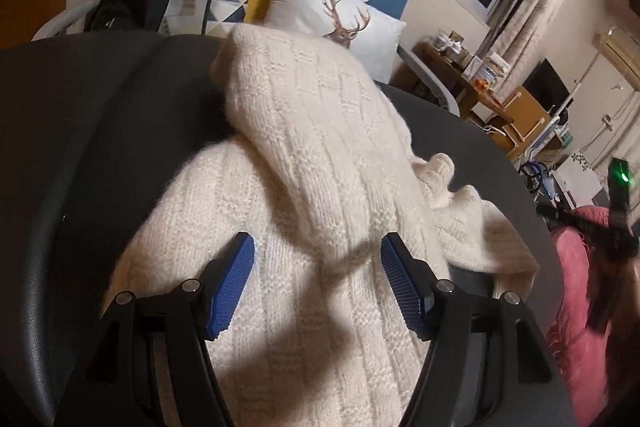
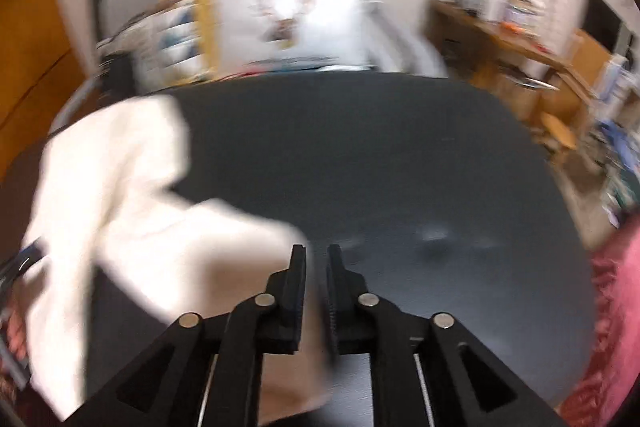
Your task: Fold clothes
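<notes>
Left gripper (image 1: 318,257) spread wide, empty, over cream sweater (image 1: 304,163) bunched on dark table (image 1: 80,155). Right gripper (image 2: 317,259) nearly closed, nothing between jaws; sweater to its left. Deer pillow (image 1: 340,23) far, desk (image 1: 480,95) right.

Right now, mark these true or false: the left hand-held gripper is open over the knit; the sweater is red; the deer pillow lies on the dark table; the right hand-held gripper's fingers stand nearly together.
1. The left hand-held gripper is open over the cream knitted sweater: true.
2. The sweater is red: false, it is cream.
3. The white deer-print pillow lies on the dark grey table: false, it sits behind the table.
4. The right hand-held gripper has its fingers nearly together: true.
</notes>
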